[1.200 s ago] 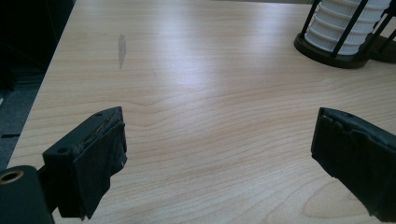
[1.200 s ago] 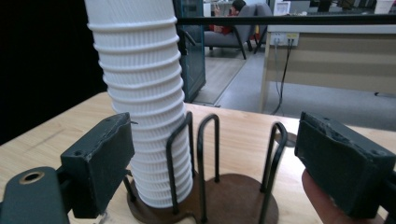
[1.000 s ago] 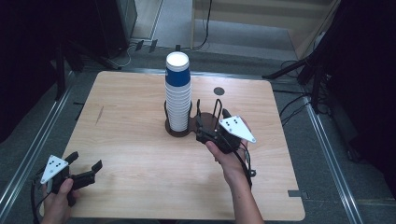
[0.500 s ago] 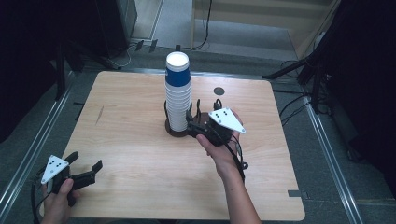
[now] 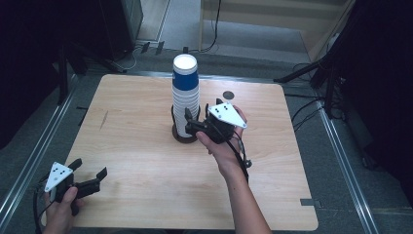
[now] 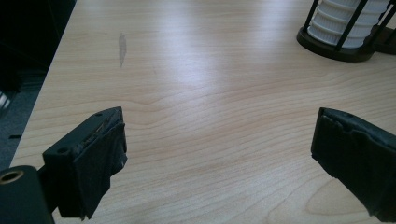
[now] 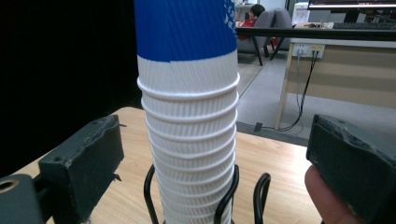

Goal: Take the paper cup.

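A tall stack of ribbed paper cups (image 5: 185, 92), white with a blue top cup, stands in a black wire holder (image 5: 184, 137) at the middle of the wooden table (image 5: 146, 156). My right gripper (image 5: 191, 123) is level at the stack's right side and points at it. Its jaws have just been opening. In the right gripper view the stack (image 7: 189, 116) rises ahead between the wide black pads (image 7: 88, 158), untouched, and the right gripper (image 7: 210, 154) is open. My left gripper (image 5: 90, 170) rests open at the table's near left corner, over bare wood (image 6: 217, 154).
A small dark round mark (image 5: 228, 95) lies behind the right hand. A grey scuff (image 5: 103, 119) marks the left of the tabletop. Metal rails (image 5: 34, 161) run along both sides of the table, with black stands and cables (image 5: 311, 73) on the floor beyond.
The right gripper has moved left and slightly up toward the cup stack, and its jaws have spread wider. The left hand has kept still.
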A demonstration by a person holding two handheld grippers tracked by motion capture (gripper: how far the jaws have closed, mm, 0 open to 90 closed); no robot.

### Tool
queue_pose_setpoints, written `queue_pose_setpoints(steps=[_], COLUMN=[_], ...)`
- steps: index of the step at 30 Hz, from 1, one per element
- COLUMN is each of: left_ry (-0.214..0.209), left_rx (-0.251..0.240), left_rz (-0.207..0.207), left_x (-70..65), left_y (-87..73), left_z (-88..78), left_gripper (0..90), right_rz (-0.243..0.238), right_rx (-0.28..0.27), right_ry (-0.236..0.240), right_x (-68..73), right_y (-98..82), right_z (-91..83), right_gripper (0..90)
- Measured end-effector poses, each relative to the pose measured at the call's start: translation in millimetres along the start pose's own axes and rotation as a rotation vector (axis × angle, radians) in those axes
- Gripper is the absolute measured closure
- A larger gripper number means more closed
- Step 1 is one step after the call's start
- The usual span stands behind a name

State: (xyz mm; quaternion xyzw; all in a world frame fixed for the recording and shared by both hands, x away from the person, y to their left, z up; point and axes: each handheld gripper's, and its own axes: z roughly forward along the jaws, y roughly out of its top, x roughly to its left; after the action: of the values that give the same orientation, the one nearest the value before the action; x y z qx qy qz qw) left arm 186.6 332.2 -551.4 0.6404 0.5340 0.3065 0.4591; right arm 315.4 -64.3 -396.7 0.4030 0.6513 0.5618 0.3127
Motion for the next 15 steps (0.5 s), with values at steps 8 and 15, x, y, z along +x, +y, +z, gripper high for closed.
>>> queue_pose_setpoints(steps=[8, 15], left_ry=[0.007, 0.004], left_rx=[0.0, 0.004], left_rz=[0.003, 0.01], left_x=[-0.2, -0.4], left_y=[0.0, 0.0], left_z=[-0.3, -0.4], left_gripper=[4.3, 4.3], right_rz=[-0.017, -0.001], right_rx=[-0.026, -0.031], right_ry=[-0.012, -0.015], right_x=[5.9, 7.1], right_y=[5.9, 12.0], right_z=[6.6, 15.3], right_gripper=[3.2, 3.2])
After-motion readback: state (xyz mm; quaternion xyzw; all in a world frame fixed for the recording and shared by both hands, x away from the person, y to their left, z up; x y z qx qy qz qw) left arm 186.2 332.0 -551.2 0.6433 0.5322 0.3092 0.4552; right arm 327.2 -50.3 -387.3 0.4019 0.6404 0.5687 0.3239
